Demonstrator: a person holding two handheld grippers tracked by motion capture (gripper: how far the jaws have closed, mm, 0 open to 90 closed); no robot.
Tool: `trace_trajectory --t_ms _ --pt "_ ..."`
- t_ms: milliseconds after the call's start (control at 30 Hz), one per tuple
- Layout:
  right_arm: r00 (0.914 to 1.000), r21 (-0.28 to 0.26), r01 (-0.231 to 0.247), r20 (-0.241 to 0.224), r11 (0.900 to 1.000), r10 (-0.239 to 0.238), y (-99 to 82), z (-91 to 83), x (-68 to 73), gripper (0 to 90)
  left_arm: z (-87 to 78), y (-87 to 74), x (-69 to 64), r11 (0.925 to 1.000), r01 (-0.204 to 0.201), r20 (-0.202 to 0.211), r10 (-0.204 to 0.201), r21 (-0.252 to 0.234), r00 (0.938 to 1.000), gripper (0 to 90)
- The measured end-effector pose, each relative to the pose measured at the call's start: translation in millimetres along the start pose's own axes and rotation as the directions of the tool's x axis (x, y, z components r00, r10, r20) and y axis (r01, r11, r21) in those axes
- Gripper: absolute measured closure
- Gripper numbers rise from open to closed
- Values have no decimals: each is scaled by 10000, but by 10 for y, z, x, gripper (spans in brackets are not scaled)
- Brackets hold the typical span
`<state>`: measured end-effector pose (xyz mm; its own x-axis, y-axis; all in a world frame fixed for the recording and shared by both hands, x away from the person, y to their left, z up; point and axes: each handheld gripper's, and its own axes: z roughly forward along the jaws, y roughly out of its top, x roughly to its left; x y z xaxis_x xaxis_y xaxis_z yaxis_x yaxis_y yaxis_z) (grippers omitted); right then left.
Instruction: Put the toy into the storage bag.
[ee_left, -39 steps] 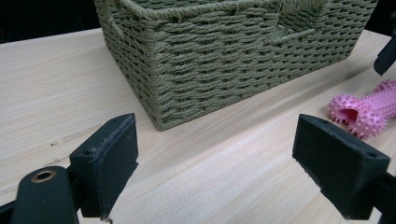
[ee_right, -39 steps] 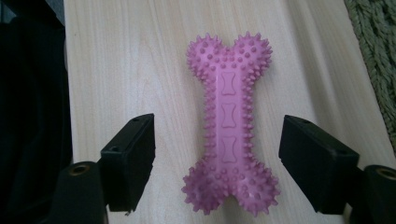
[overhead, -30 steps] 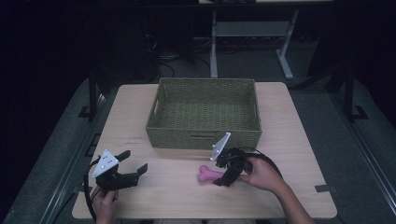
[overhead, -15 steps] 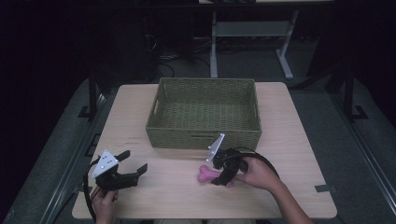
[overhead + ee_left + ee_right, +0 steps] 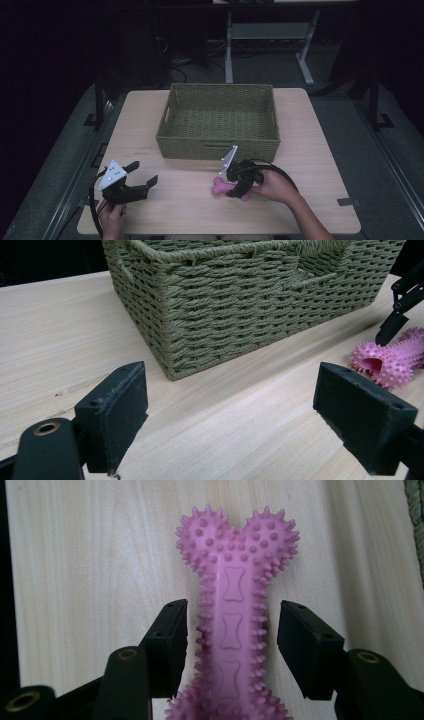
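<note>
On the pale wooden table (image 5: 310, 150) lies a pink rubber bone-shaped toy covered in small spikes (image 5: 235, 615), flat on its side. From the right gripper view its far end swells into two rounded knobs thick with little nubs, and the narrow shaft between the ends carries a row of small bone shapes pressed into the rubber. Rows of short spikes also line both long edges of the shaft. In the high view the toy (image 5: 223, 186) sits near the table's front edge, at about five o'clock from the table's middle, just in front of the olive-green woven basket (image 5: 220, 145) and apart from it.

The right gripper (image 5: 232, 630) straddles the toy's shaft, one black pad on each side. Its jaws have just been closing and now stand partly open; the left pad is right at the spike tips, while a thin gap shows between the right pad and the spikes, so the toy is between the jaws but not yet pinched. In the high view this gripper (image 5: 235, 184) reaches in from the three o'clock side.

The left gripper (image 5: 142, 180) hovers over the table at about seven o'clock, jaws spread wide with nothing between them; from its own view (image 5: 230, 415) the basket's corner and the pink toy (image 5: 392, 360) lie beyond it.
</note>
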<state>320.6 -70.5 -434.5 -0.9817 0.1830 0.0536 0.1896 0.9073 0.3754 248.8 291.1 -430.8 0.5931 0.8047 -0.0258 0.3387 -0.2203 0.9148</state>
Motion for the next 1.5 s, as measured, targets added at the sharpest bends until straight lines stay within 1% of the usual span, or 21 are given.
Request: trace_trajectory --t_ms 100,200,300,367,467,567,667,800,900,1033,1067,1100,1133,1200,1300,1433,1500 --pt "9999 126 102 54 9999 -102 -3 17 4 480 2 0 4 10000 21 3 -21 -9 10000 139" --pt "10000 142 78 53 9999 -78 -11 24 8 488 0 -1 4 10000 20 -3 -20 -12 10000 138" --pt "9998 199 164 129 9997 -167 -18 40 30 508 2 -2 4 10000 58 15 -58 -9 10000 138" --pt "9996 269 230 173 9994 -235 -19 50 40 535 6 0 2 10000 28 40 -28 22 10000 138" --pt "9991 208 313 272 9993 -319 -20 46 45 557 6 0 -2 10000 26 19 -26 -22 10000 138" --pt "9993 242 265 239 9994 -270 -20 46 44 566 4 -1 3 10000 67 22 -67 -8 10000 139" --pt "9995 207 229 228 9995 -234 -29 40 32 575 5 -1 3 10000 26 26 -26 8 10000 139" --pt "9996 165 256 116 9995 -258 -36 37 14 577 -2 -1 7 10000 43 -4 -43 -29 10000 138" --pt "9998 284 210 17 9994 -210 -38 22 14 578 -2 -1 11 9999 95 -2 -95 -47 10000 138" --pt "9997 78 190 -146 9998 -189 -53 -42 2 578 -6 -1 6 10000 62 -6 -62 -55 10000 138" --pt "9996 -12 193 -182 9998 -193 -58 -82 -1 578 -5 -1 6 10000 68 -4 -68 -60 10000 138" --pt "9994 -50 258 -225 9997 -259 -62 -103 -7 577 -4 -1 7 10000 64 0 -64 -46 10000 138" --pt "9995 -98 192 -254 9998 -194 -66 -126 -4 578 -3 0 6 10000 66 -2 -66 -42 10000 138" --pt "9993 -180 211 -290 9996 -216 -71 -146 -12 578 -2 -1 2 10000 57 -12 -57 -32 10000 138" --pt "9987 -391 87 -493 9992 -106 -91 -204 -36 577 -7 -1 4 10000 48 -21 -48 -37 10000 138" --pt "9972 -504 -7 -744 9987 -31 -113 -248 -71 577 -8 -3 7 10000 67 -31 -68 -52 10000 138" --pt "9977 -498 -26 -681 9988 -8 -114 -268 -81 577 -7 -3 6 10000 79 -27 -79 -42 10000 138"
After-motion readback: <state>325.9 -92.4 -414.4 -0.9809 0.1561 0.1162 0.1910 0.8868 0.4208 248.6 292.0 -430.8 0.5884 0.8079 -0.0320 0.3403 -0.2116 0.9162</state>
